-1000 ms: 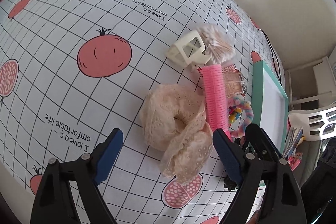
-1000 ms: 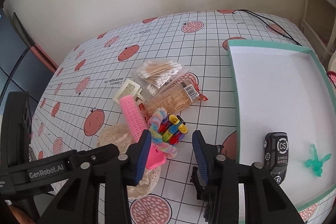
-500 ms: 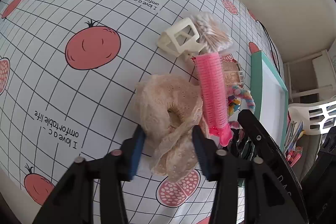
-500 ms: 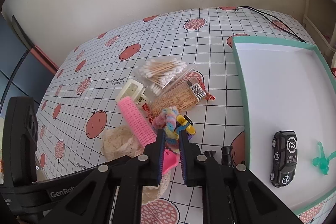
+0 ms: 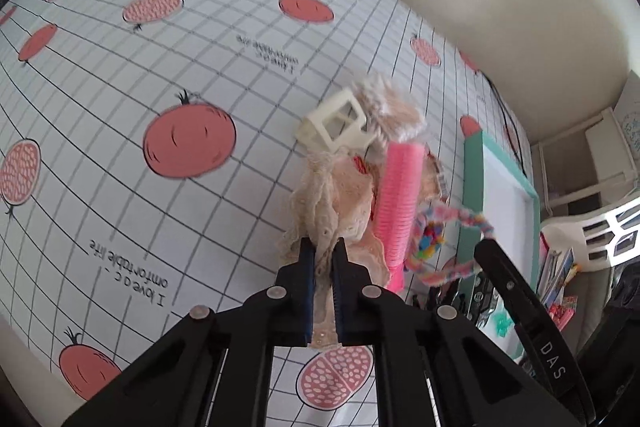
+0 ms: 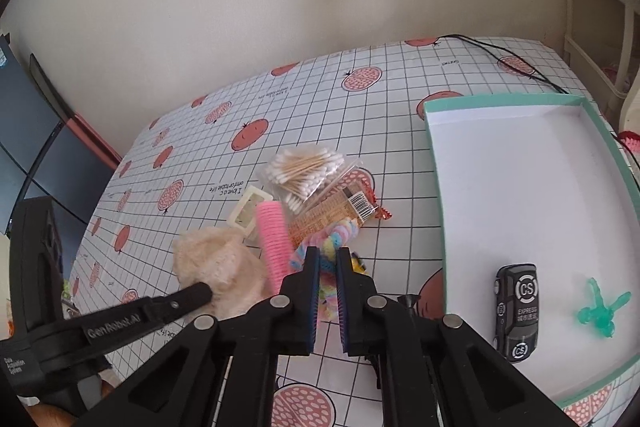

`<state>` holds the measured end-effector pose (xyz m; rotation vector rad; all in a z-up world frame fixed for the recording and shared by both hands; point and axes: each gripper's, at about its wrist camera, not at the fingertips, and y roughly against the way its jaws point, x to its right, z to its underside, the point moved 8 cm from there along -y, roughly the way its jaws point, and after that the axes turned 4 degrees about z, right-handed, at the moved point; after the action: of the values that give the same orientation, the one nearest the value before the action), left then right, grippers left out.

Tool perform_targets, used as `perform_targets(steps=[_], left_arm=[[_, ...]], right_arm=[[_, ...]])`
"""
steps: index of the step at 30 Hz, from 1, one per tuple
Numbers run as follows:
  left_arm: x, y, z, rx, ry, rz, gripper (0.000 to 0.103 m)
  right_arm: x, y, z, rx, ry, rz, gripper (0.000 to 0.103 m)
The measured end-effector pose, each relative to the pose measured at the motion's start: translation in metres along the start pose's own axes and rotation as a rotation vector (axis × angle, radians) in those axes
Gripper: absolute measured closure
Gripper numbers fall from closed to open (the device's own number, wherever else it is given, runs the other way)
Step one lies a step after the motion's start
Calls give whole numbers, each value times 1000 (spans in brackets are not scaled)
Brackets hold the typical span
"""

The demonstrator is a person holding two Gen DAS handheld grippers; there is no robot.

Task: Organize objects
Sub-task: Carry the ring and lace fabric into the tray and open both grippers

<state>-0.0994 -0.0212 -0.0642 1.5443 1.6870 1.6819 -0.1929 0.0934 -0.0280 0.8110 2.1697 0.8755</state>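
My left gripper (image 5: 323,247) is shut on a beige lace scrunchie (image 5: 340,203) and holds it lifted off the tablecloth; the scrunchie also shows in the right wrist view (image 6: 216,263). My right gripper (image 6: 328,259) is shut on a pastel rainbow hair tie (image 6: 340,233), lifted too (image 5: 448,223). A pink hair roller (image 6: 274,239), a cream square clip (image 6: 248,213), a bag of cotton swabs (image 6: 306,173) and a snack packet (image 6: 332,215) lie in a pile behind them.
A teal-rimmed white tray (image 6: 434,155) lies at the right, holding a black toy car (image 6: 516,311) and a green plastic figure (image 6: 600,313). A black cable (image 6: 500,53) runs along the table's far edge. A small colourful toy (image 6: 360,265) lies under the hair tie.
Both grippers have closed: the left on the lace scrunchie, the right on the rainbow hair tie. Both items have risen off the cloth.
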Motion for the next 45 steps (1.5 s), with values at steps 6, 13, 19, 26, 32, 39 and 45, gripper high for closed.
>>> perform_targets(steps=[6,13,19,26,32,39,45], left_arm=[[-4,22,-20,147,48,-6,96],[0,53,-36,297,45,32,96],[20,59,-35,317,-17,80,96],[55,50,-18,287,-96,141,96],[96,40,2,242,-205,184,96],[142,24,32,184,-300,234,96],[179,14,60,140,-414,273,96]], right_arm=[[5,15,-10,65,-7,2,95],[26,24,-14,86,-24,45,95],[69,36,-17,100,-76,108,95],[125,51,-14,105,-150,188,95],[166,63,-7,99,-194,251,95],[195,73,-1,96,-208,296,95],[209,78,3,94,-210,323,95]])
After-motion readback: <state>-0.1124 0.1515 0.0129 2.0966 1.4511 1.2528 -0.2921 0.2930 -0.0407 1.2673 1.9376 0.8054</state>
